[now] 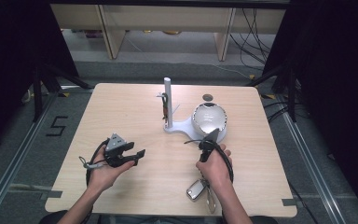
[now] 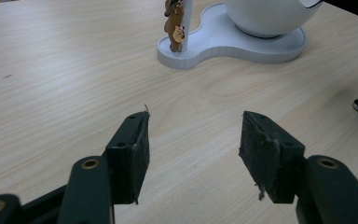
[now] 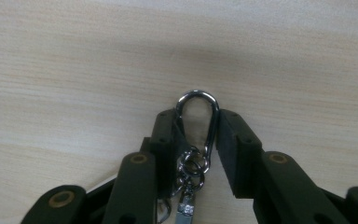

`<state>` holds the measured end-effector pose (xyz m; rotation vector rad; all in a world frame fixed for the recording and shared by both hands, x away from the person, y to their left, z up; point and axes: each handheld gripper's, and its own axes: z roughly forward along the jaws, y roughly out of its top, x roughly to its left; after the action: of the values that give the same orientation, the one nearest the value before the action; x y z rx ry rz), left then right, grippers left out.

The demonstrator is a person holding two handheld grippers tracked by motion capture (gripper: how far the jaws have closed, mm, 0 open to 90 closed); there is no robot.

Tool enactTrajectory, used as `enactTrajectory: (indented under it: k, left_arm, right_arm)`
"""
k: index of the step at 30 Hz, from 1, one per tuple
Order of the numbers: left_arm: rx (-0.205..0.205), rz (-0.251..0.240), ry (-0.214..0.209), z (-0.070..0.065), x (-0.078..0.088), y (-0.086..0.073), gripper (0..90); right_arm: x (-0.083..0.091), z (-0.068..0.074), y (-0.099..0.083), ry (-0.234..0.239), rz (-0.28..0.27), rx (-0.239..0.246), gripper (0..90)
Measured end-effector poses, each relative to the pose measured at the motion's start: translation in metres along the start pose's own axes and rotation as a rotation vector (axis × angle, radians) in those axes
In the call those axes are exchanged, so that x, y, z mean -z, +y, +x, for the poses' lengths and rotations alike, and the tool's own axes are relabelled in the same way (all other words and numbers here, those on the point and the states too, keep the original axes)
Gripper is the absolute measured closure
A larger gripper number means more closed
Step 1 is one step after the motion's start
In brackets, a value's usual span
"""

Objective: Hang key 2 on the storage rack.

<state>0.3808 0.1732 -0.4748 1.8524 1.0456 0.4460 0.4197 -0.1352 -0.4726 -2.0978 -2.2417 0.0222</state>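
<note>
Both pads of the right gripper (image 3: 198, 128) pinched the carabiner (image 3: 197, 122) at frame centre. Left gripper (image 2: 193, 140) was spread, empty. Hanging it on the stand (image 1: 168, 100) remained, likely.

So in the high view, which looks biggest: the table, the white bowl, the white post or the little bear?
1. The table, by far the largest.
2. The white bowl.
3. The white post: taller than the bowl but much thinner.
4. The little bear hanging on the post, the smallest.
</note>
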Motion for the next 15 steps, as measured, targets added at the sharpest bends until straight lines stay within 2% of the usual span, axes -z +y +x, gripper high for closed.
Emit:
enactTrajectory:
  k: [1,2,7,10,13,15]
  left_arm:
    - [0.000,0.000,0.002,0.0000,0.0003,0.0000,41.8]
    - [-0.012,0.001,0.004,0.0007,0.0008,0.0003,41.9]
    - [-0.015,0.002,0.000,0.0013,0.0001,-0.0007,41.9]
    - [-0.006,0.004,-0.002,0.0005,0.0000,-0.0014,42.0]
    - [-0.006,0.003,-0.002,0.0004,0.0000,-0.0015,42.0]
    - [-0.004,0.003,-0.001,0.0005,0.0001,-0.0015,42.0]
  right_arm:
    - [0.0004,-0.0016,0.0004,-0.018,0.001,0.037,68.6]
    - [-0.0021,-0.0023,-0.0005,-0.019,-0.023,0.055,68.6]
    - [-0.0013,-0.0005,0.0009,-0.022,-0.018,0.055,69.3]
    - [-0.0012,-0.0020,0.0015,-0.006,-0.027,0.042,70.2]
    - [-0.0015,-0.0046,0.0012,0.003,-0.026,0.059,70.3]
    - [0.0000,-0.0058,0.0023,0.008,-0.004,0.066,70.4]
